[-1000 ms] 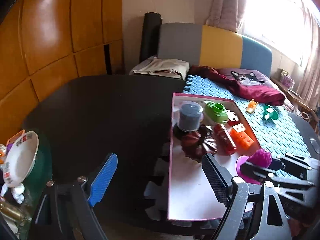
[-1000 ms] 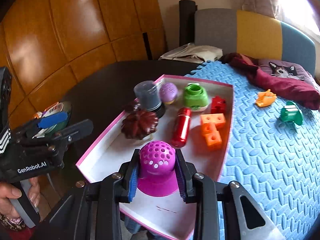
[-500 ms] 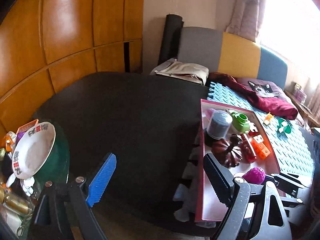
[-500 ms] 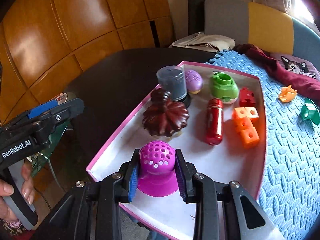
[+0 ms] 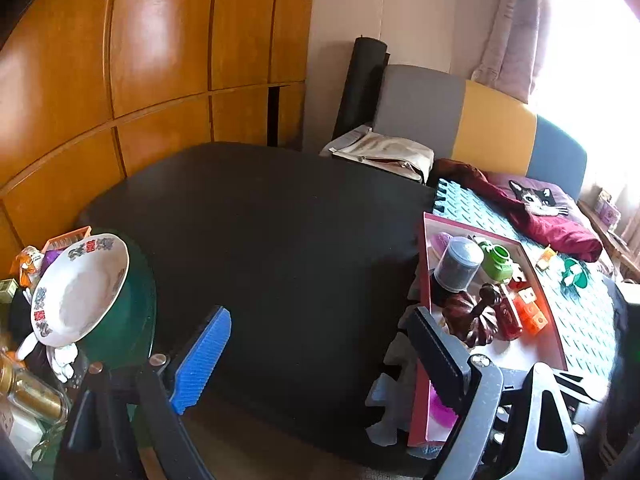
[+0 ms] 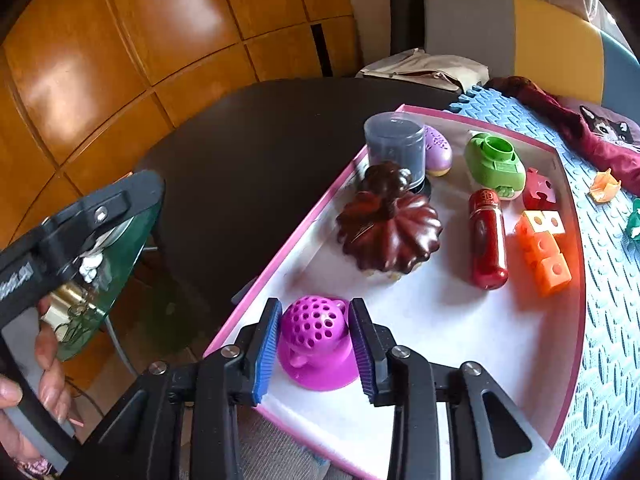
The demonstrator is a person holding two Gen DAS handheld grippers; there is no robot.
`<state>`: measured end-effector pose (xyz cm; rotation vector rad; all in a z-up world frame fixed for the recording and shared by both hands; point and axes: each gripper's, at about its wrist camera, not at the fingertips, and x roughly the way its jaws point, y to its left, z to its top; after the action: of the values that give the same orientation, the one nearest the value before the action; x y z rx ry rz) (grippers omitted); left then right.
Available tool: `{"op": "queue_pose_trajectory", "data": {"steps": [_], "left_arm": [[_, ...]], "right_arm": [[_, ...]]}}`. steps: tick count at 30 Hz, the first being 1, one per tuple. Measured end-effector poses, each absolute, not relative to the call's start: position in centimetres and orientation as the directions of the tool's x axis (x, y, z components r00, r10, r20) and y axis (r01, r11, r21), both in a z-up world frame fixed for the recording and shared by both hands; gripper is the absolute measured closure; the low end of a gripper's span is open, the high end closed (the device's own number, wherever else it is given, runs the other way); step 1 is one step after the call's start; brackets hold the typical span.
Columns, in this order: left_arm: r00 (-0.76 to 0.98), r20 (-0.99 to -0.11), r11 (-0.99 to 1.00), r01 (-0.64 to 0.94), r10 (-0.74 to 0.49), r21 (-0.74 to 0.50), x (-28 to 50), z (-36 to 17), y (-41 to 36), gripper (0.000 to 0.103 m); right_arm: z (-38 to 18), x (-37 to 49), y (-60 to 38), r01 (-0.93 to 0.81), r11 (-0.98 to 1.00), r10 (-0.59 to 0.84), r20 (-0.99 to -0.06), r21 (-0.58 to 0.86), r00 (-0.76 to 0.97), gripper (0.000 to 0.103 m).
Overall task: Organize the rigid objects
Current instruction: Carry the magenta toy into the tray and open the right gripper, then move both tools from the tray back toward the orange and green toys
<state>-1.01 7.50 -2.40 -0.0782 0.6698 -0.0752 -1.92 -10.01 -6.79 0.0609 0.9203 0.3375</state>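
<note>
Parting the jaws of the right gripper (image 6: 314, 344) around 1 magenta perforated toy (image 6: 314, 332), with the pads seemingly just off its dome, the gap being too thin to be sure. Sitting on its flared base at the near left corner of 1 pink-rimmed tray (image 6: 280, 256), close inside both rims.

Counting 7 more items in the tray:
- 1 dark brown pumpkin (image 6: 388, 236) just beyond the toy
- 1 grey jar (image 6: 394, 146) behind it
- 1 lilac oval toy (image 6: 438, 154) touching the jar's right side
- 1 green toy (image 6: 494, 164)
- 1 red puzzle-shaped piece (image 6: 538, 190)
- 1 red cylinder (image 6: 486, 240) lying lengthwise
- 1 cluster of orange cube blocks (image 6: 544, 252) by the right rim

Leaving bare white floor across the near right part of the tray.

Lying outside on the blue foam mat (image 6: 612, 280), to the right: 1 orange piece (image 6: 604, 188) and 1 green piece (image 6: 634, 224).

Holding the left gripper (image 5: 316, 320) spread wide with nothing between its fingers, over the near edge of the dark table (image 5: 280, 240), whose broad top is lying open to the left of the tray. Standing tilted at the far left: 1 white bowl (image 5: 80, 288).
</note>
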Motion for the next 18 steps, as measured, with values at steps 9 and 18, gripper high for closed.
{"op": "queue_pose_trajectory", "data": {"steps": [9, 18], "left_arm": [[0.775, -0.607, 0.984, 0.13, -0.177, -0.12, -1.8, -2.1, 6.0, 0.012], [0.761, -0.612, 0.977, 0.177, -0.214, -0.122, -2.0, -1.9, 4.1, 0.012]], "right_arm": [[-5.3, -3.0, -12.2, -0.214, 0.95, 0.312, -0.729, 0.228, 0.61, 0.068], [-3.6, -3.8, -14.6, -0.138, 0.98, 0.198, -0.713, 0.142, 0.673, 0.068]]}}
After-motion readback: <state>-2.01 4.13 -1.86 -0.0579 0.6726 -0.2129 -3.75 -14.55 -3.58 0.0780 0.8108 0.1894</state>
